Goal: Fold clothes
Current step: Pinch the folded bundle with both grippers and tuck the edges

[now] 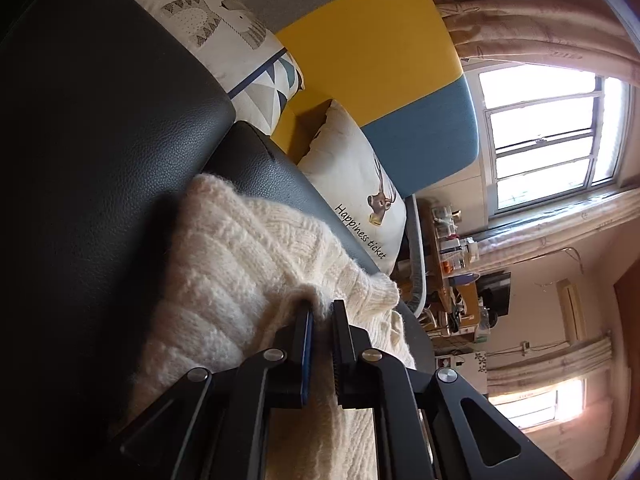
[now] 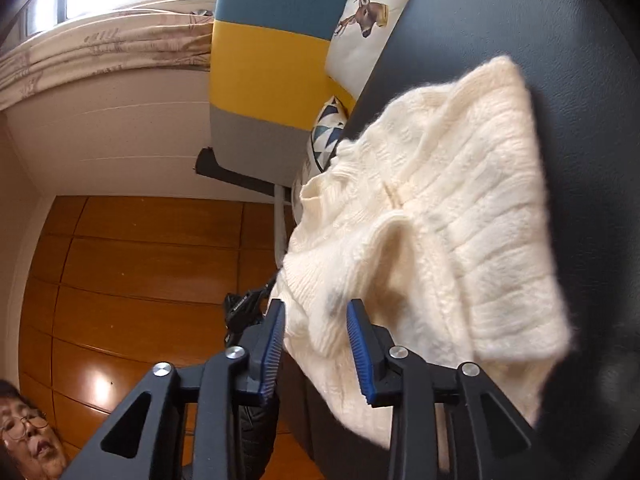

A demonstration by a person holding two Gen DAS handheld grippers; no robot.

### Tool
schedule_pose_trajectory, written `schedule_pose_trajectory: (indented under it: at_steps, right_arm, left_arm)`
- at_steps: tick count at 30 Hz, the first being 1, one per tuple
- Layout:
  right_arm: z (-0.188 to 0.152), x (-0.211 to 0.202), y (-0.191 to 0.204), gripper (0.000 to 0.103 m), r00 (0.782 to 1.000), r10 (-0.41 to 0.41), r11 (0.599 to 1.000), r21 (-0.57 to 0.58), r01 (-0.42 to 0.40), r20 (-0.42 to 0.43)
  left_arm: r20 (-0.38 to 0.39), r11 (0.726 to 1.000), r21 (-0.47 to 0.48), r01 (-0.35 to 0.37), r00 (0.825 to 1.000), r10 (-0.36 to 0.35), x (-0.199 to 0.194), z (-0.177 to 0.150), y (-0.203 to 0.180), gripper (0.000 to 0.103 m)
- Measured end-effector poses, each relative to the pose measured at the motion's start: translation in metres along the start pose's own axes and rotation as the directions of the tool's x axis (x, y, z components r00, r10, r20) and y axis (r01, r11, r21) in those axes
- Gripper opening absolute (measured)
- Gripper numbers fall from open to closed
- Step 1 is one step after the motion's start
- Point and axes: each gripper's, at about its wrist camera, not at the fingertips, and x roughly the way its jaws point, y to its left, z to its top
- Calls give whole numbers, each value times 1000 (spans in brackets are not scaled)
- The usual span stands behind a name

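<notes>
Left wrist view: the left gripper [image 1: 323, 307] is clamped on a fold of the cream knit sweater [image 1: 240, 264] lying on a dark leather sofa seat [image 1: 100, 128], its hem cut off below. Right gripper [image 2: 316, 308] stands apart astride the blurred sweater edge, pads clear.

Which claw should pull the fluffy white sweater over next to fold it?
Probably the left gripper. It is shut on a bunch of the cream sweater, so it can carry that part across. The right gripper is open, with knit between its fingers but not pinched, so it would have to grab first.
</notes>
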Motion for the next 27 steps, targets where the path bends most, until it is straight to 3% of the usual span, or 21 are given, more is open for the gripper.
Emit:
schedule_pose_trajectory:
  at_steps: [4,6,9,10,12,16,19,23,27]
  right_arm:
    - [6,26,-10,41,995,-101,989,106,102,-13]
    - [7,34,-3,40,988,-152,987,54,152,-2]
    - [1,35,24,7,963,-261,959,-99,267,71]
    - [-1,34,32,6,957,-275,950,-129,285,94]
    - [0,26,53,6,951,-266,938,-187,293,155]
    - [18,10,92,6,945,-202,931,-251,267,257]
    - [51,15,89,6,928,-246,930,-203,308,280]
    - [80,30,39,6,906,-351,929,-31,368,238]
    - [82,38,-13,6,942,-287,957,87,276,174]
  left_arm:
    - [-4,1000,0,-18,1000,18,-1,-1,-2,9]
    - [-6,999,15,-37,999,37,-1,-2,-4,9]
    - [-10,998,38,-55,998,56,-4,-4,-7,9]
    - [-11,997,47,-61,998,61,-5,-5,-9,9]
    - [-3,995,72,-68,998,68,-10,-7,-13,9]
    - [35,991,132,-20,999,16,-32,-8,-33,9]
    - [33,987,162,-18,999,13,-31,-2,-45,9]
    - [13,987,147,-68,998,67,-11,9,-45,9]
    - [-25,991,70,-113,993,115,13,17,-24,9]
